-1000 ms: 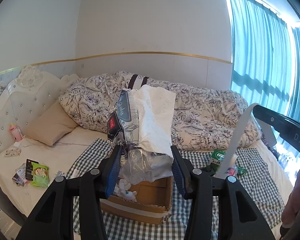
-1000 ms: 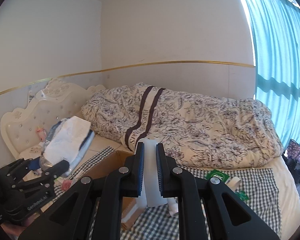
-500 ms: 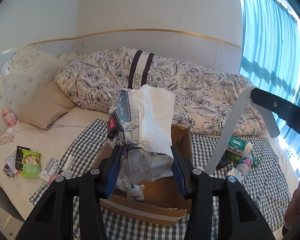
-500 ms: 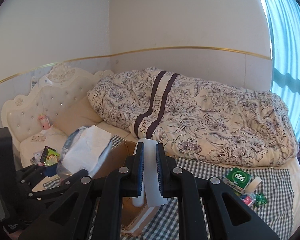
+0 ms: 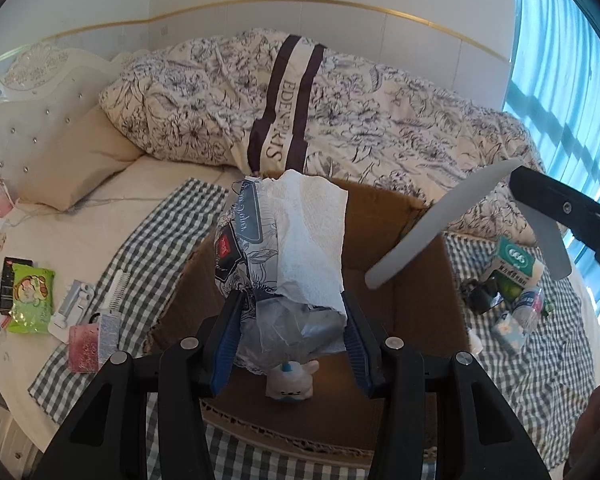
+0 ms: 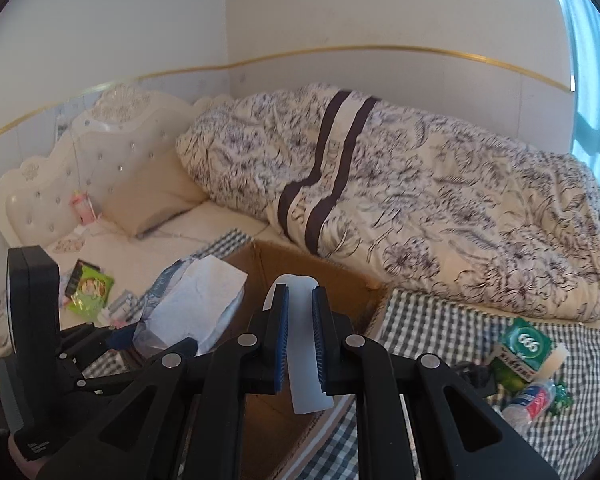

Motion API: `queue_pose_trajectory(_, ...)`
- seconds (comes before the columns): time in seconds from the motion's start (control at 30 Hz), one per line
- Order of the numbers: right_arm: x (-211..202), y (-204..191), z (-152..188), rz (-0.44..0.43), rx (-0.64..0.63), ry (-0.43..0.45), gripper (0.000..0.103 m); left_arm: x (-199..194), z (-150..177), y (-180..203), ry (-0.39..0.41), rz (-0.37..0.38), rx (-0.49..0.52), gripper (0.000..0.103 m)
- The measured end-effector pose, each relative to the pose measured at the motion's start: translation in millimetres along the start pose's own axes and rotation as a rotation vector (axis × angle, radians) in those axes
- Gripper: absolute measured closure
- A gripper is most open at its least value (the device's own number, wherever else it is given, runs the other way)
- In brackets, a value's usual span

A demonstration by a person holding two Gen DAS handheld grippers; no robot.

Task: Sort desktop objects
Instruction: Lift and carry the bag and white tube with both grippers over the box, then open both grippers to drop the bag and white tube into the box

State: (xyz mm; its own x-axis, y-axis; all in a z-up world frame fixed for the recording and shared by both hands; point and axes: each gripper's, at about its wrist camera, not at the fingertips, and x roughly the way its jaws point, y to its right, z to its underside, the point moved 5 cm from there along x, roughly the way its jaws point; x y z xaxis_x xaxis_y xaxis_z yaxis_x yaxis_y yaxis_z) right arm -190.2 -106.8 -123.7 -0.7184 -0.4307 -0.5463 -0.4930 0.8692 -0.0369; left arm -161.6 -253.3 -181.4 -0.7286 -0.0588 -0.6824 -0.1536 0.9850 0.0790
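the open brown cardboard box [image 5: 416, 312] sits on the grey checked cloth [image 5: 148, 280] near the bed's front edge, its inside mostly bare. above it the left hand-held gripper [image 5: 292, 336] is clamped on a blue-printed plastic tissue pack [image 5: 284, 248]. over the box's right rim the right hand-held gripper [image 6: 300, 344] is clamped on a flat white plastic strip [image 6: 306, 360].

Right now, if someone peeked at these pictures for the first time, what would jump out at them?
Probably the crinkly tissue pack with white paper sticking out, squeezed in the left gripper right above the open brown cardboard box. Next, the long flat white plastic strip pinched in the right gripper, over the same box. Behind both, a big flowery quilt is heaped on the bed.
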Motion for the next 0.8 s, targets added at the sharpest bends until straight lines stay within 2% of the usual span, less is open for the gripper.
queue_pose_trajectory(0.3, 55, -9, 27, -0.027, -0.031, -0.124, 0.091, 35, 12, -7, -0.076, 0.018, -0.004, 0.054)
queue_pose_trajectory(0.67, 93, -23, 50, -0.025, -0.076, -0.265, 0.087, 55, 18, -14, -0.132, 0.032, -0.016, 0.053)
queue_pose_trajectory(0.8, 96, -22, 52, -0.014, -0.068, -0.275, 0.084, 57, 16, -17, -0.134, 0.025, -0.019, 0.045)
